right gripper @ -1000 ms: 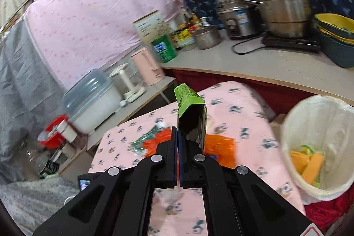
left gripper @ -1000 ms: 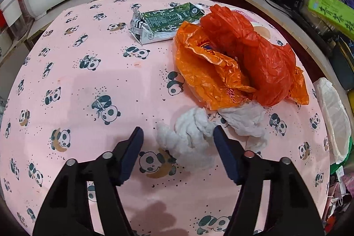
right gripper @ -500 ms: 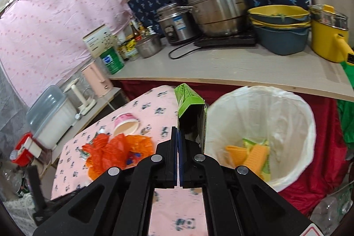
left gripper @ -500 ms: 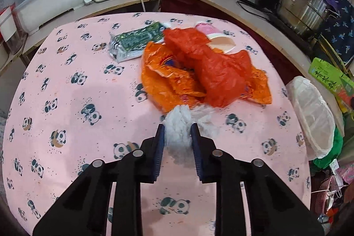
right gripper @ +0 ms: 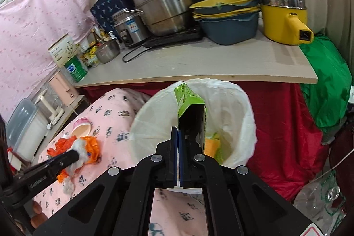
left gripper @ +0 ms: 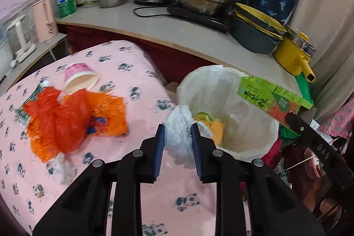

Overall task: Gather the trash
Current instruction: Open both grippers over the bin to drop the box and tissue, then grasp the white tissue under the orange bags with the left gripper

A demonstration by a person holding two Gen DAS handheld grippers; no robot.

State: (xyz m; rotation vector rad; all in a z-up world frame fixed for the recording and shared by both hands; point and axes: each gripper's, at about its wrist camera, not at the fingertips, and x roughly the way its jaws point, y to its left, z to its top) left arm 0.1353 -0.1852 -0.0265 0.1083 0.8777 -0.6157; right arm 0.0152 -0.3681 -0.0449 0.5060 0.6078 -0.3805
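My left gripper (left gripper: 177, 127) is shut on a crumpled white tissue (left gripper: 179, 143), held in the air at the table's right edge, beside the white-lined trash bin (left gripper: 254, 143). My right gripper (right gripper: 177, 132) is shut on the edge of a green carton (right gripper: 190, 107), which hangs over the bin's (right gripper: 247, 107) mouth. Yellow and green scraps lie inside the bin. On the pink panda tablecloth (left gripper: 124, 171) lie orange and red plastic bags (left gripper: 66, 121), a tipped pink paper cup (left gripper: 79, 79) and another bit of white tissue (left gripper: 64, 169).
A counter (right gripper: 199, 63) behind the bin carries steel pots, stacked basins and a yellow pot. A red cloth (right gripper: 283, 129) hangs below it, with a green bag (right gripper: 327, 85) at the right. A pink kettle (left gripper: 44, 19) and jars stand at the back left.
The left gripper closed on the tissue, lifted it and swung right toward the bin. The right gripper carried the green carton from above the table to over the bin.
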